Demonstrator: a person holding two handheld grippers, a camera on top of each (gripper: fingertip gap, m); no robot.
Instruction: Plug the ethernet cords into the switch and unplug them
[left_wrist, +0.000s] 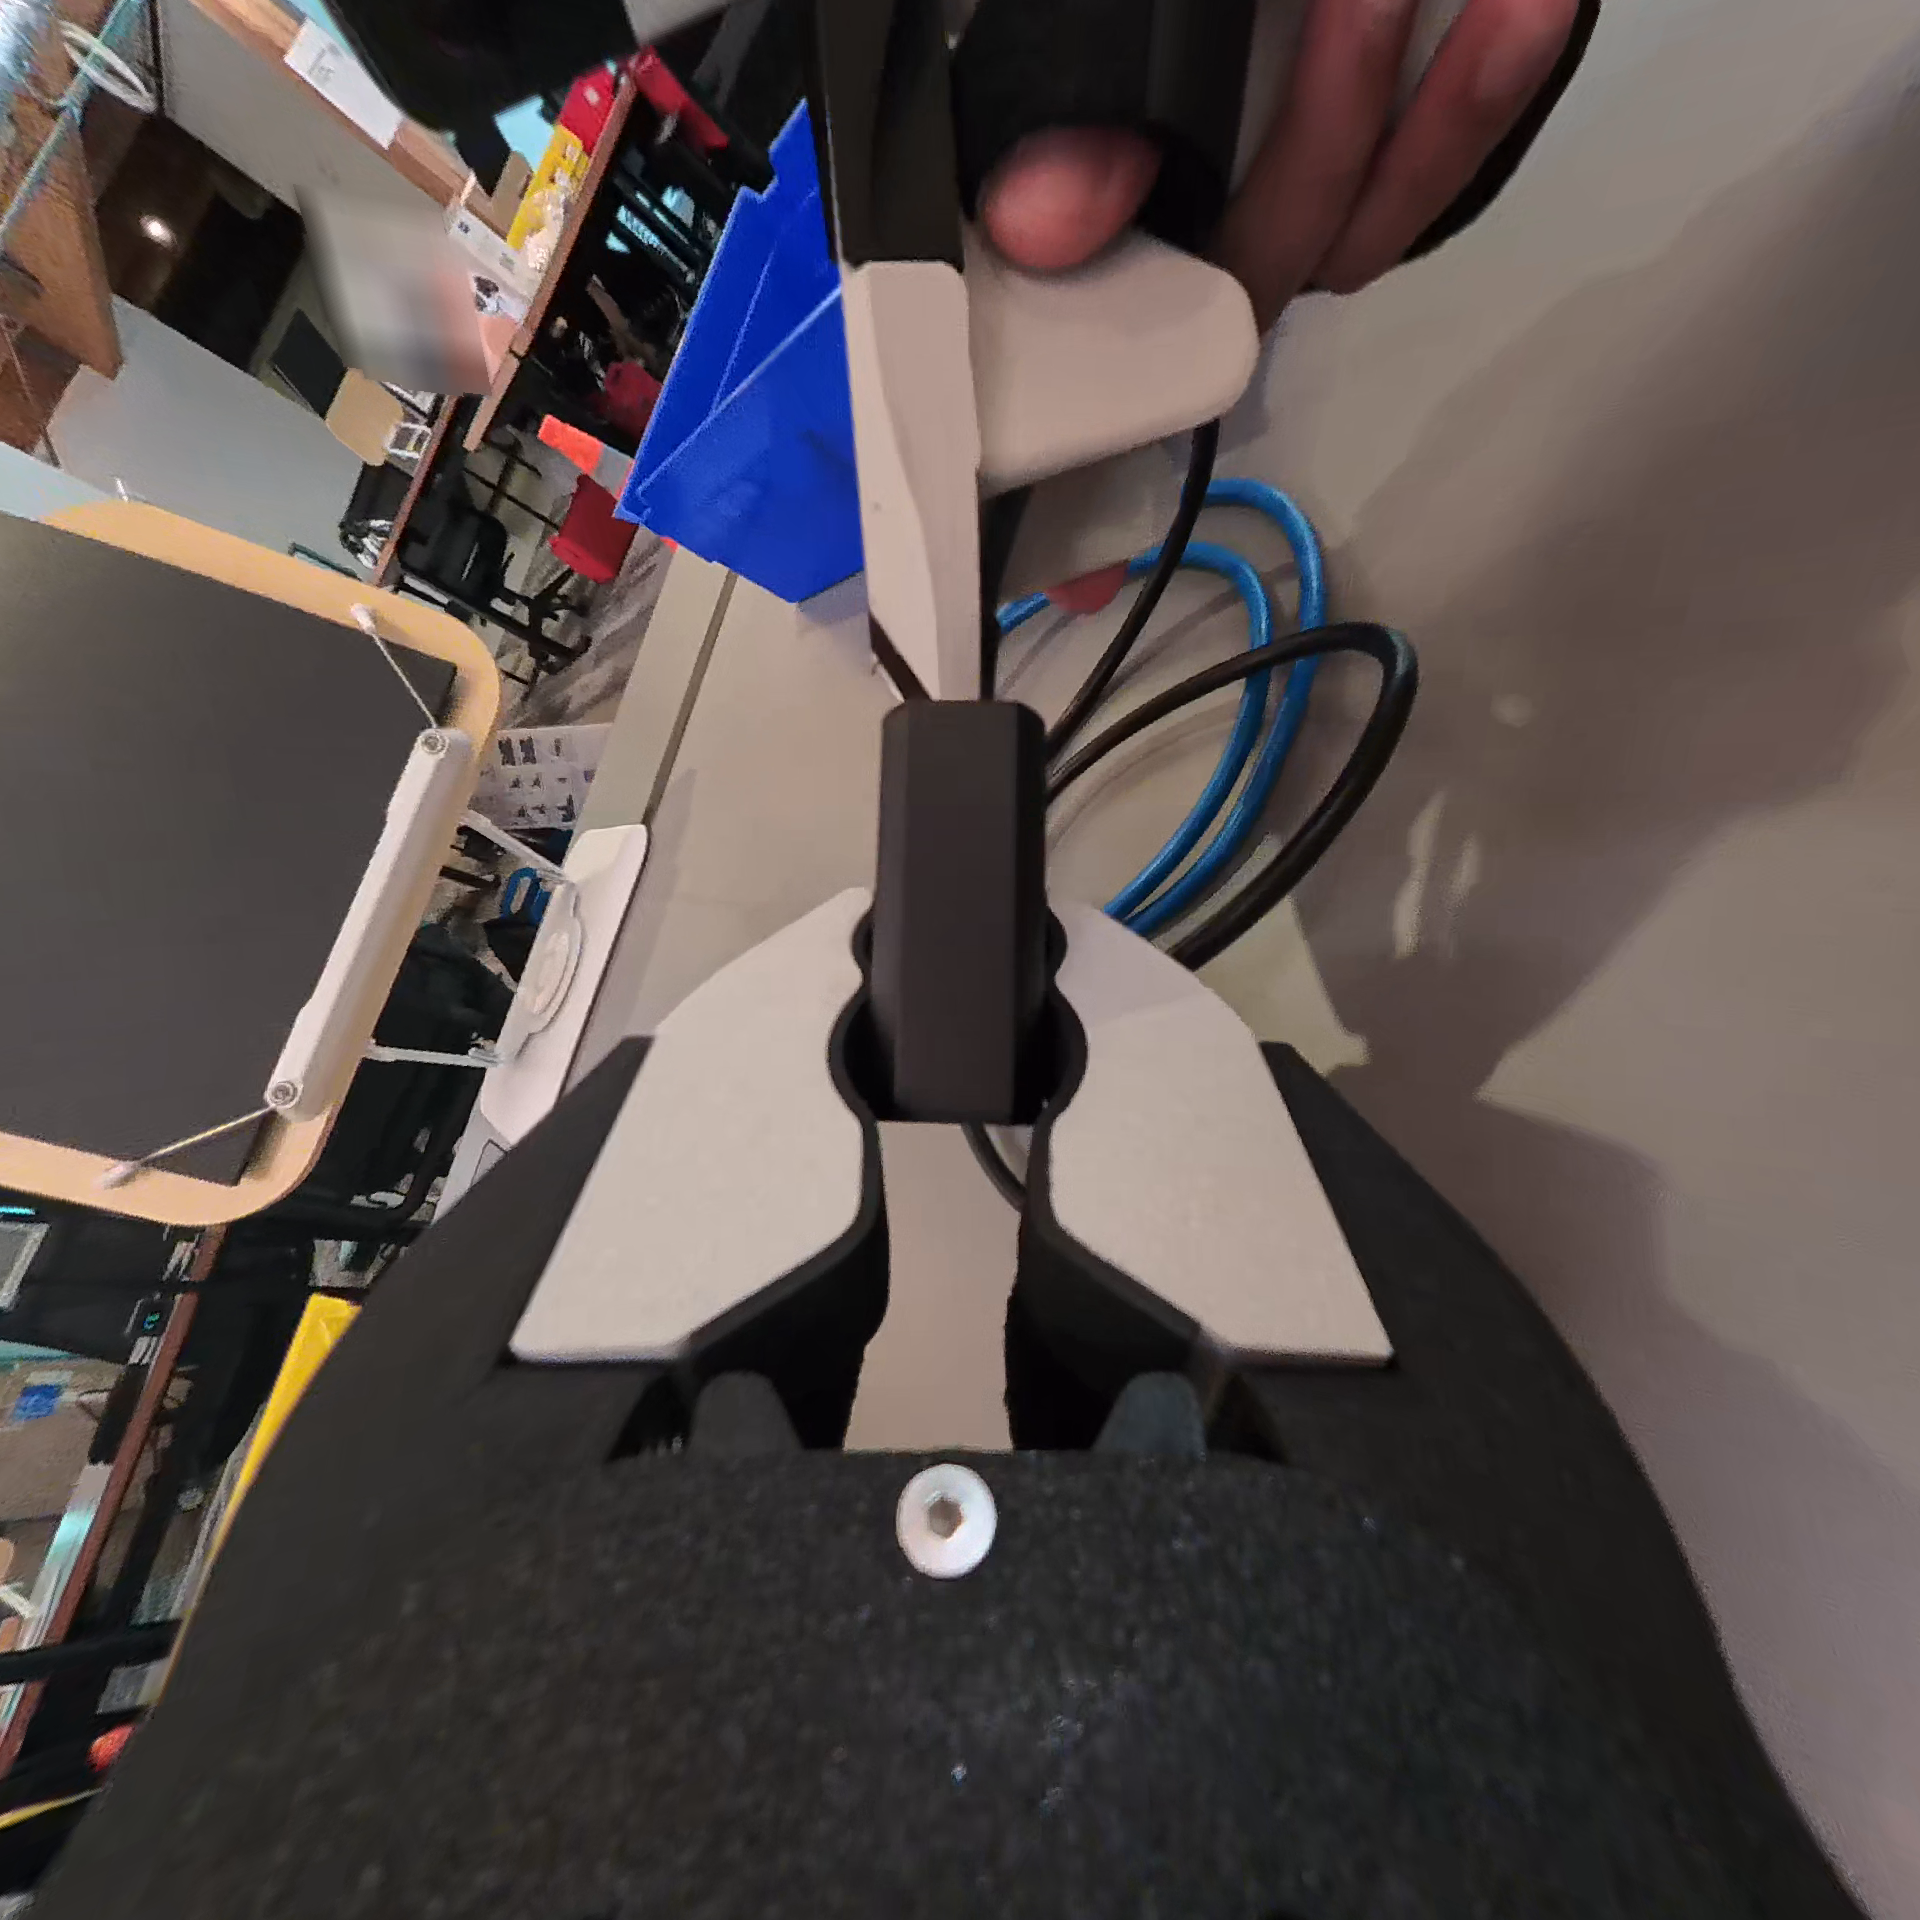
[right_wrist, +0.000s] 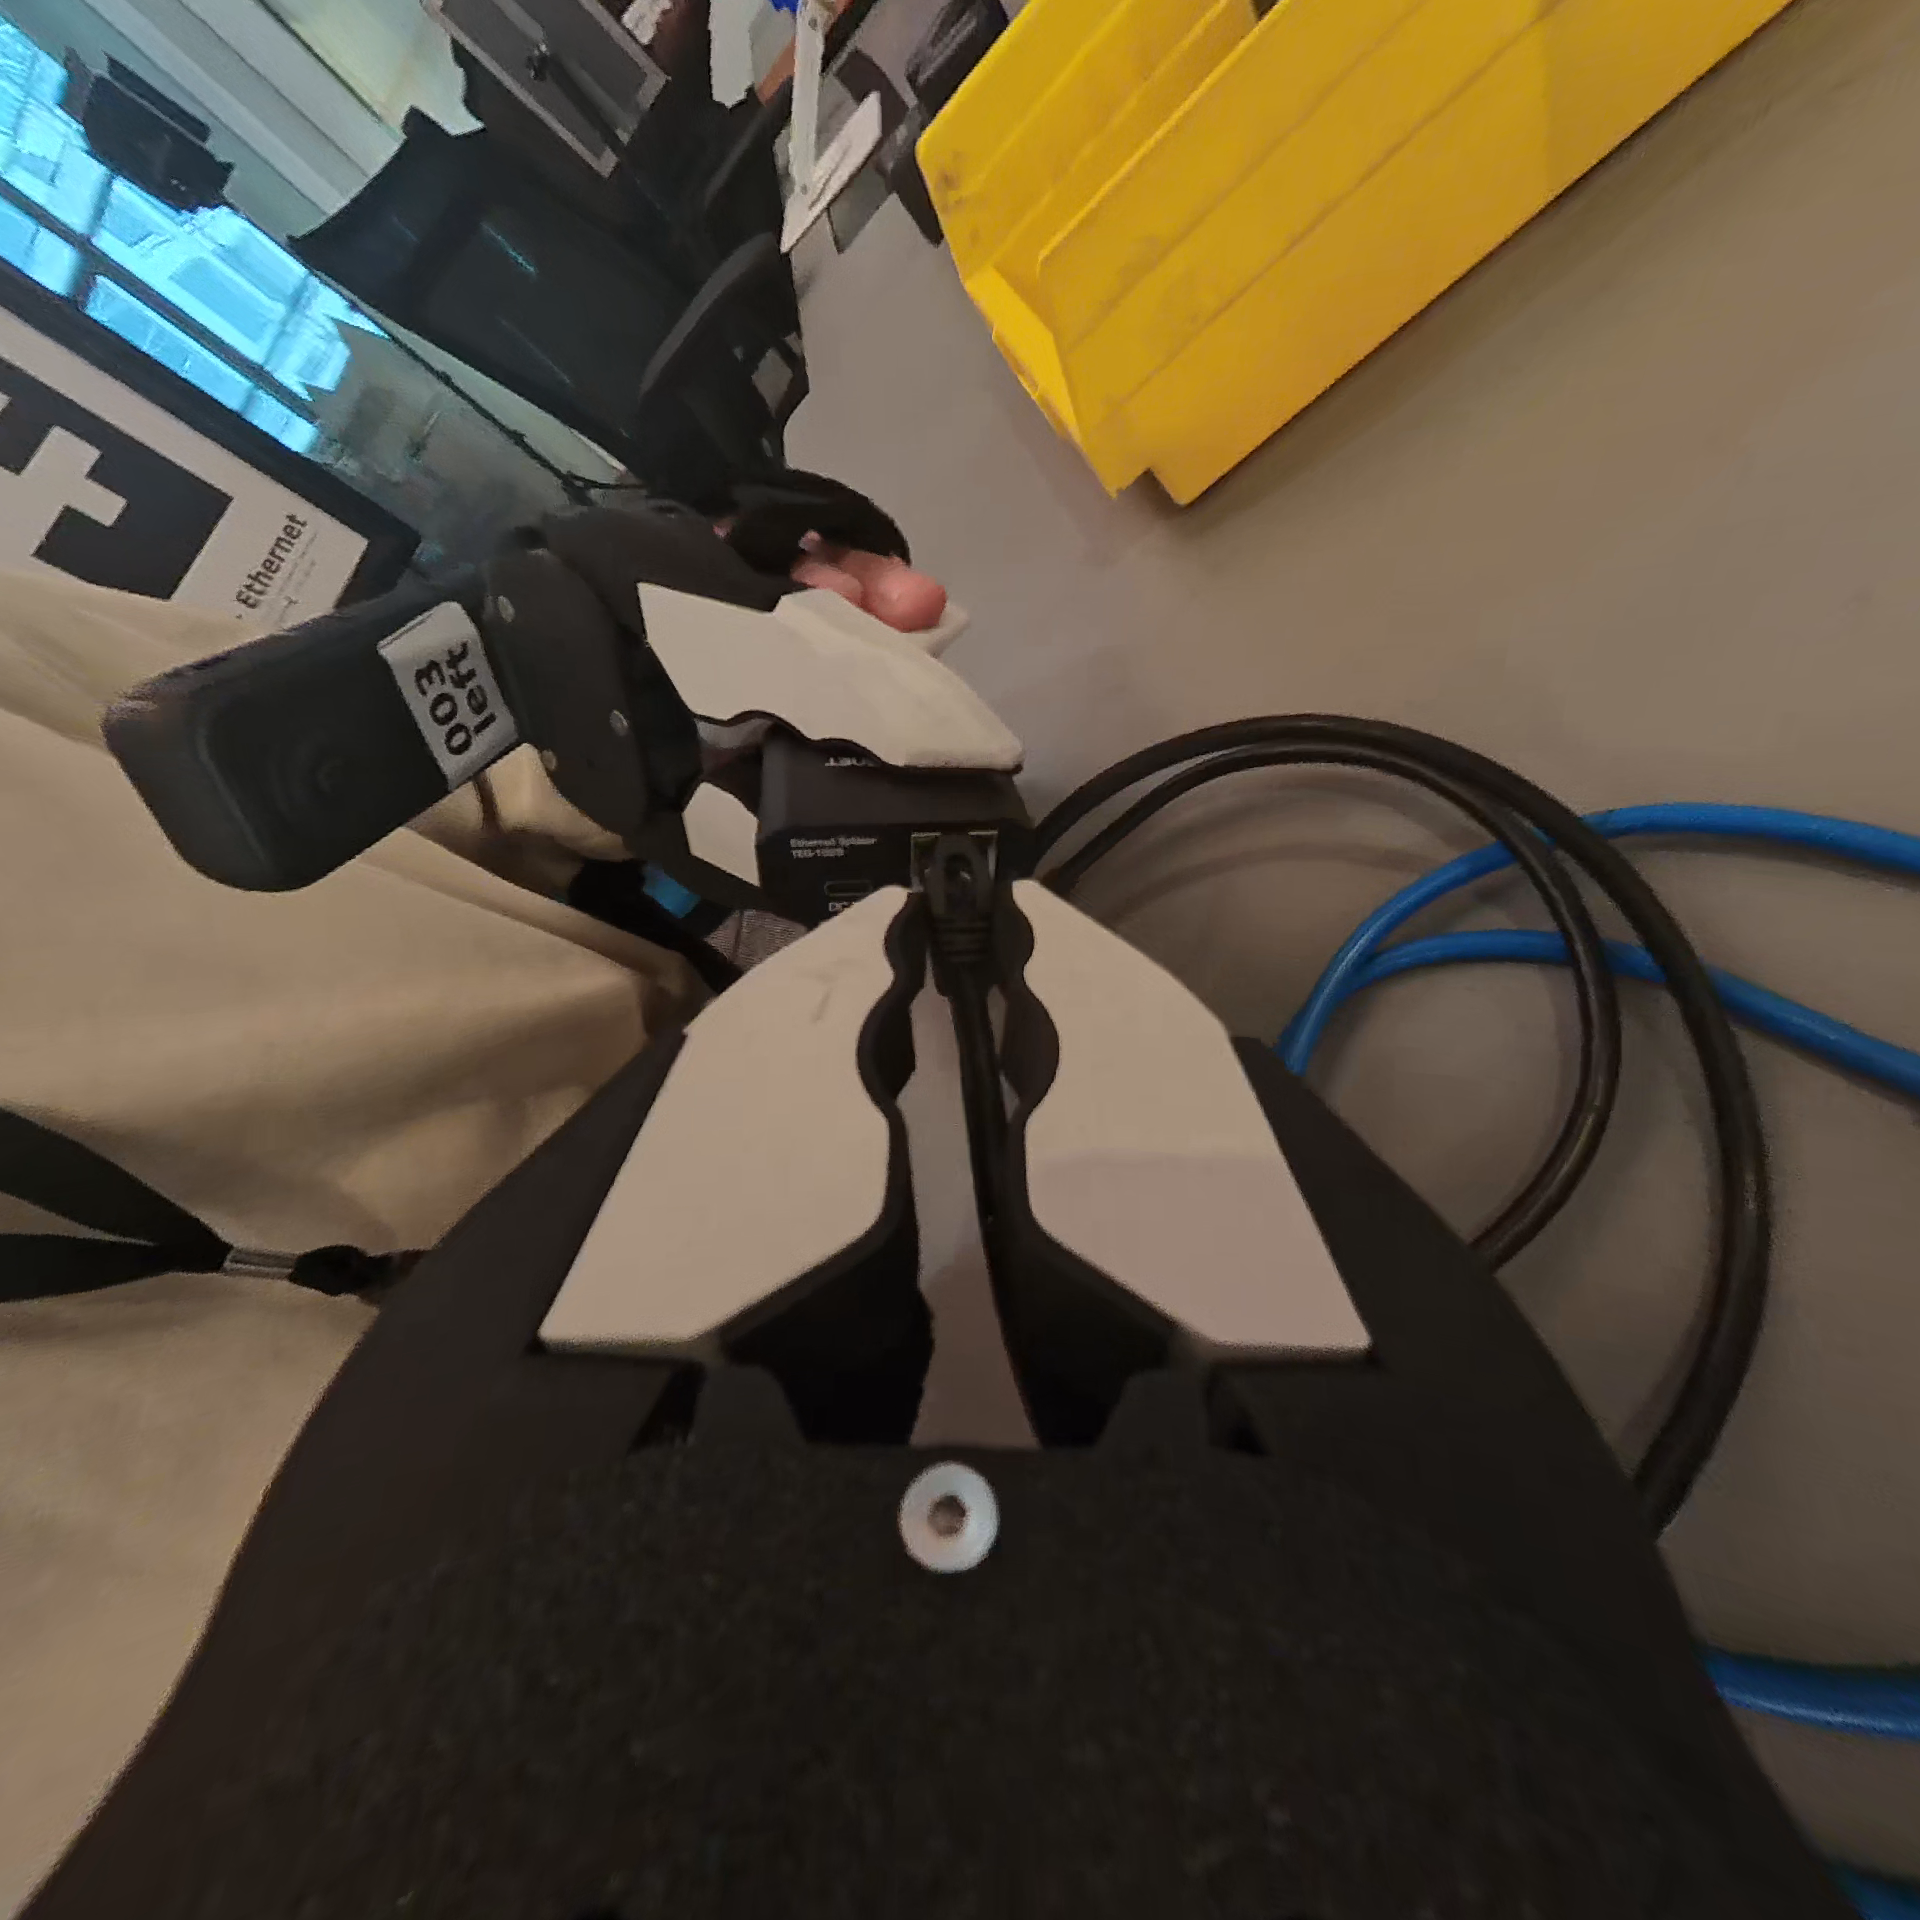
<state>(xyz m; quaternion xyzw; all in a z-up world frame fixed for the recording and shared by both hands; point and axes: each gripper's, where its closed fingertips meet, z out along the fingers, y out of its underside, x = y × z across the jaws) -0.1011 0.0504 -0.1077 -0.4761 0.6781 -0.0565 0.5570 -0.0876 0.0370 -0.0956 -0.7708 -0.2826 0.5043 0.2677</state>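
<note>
Left gripper (left_wrist: 956, 997) fingers clamping the black boxy switch (left_wrist: 958, 914), white print on its face. Right gripper (right_wrist: 958, 935) fingers closing on the black cord (right_wrist: 961, 940), ribbed plug sitting in the switch port. Blue cord (right_wrist: 1558, 956) coiling on grey bench (right_wrist: 1351, 623).

Left gripper (left_wrist: 956, 997) clamped tight; right gripper (right_wrist: 961, 925) closed, both nearly meeting.
</note>
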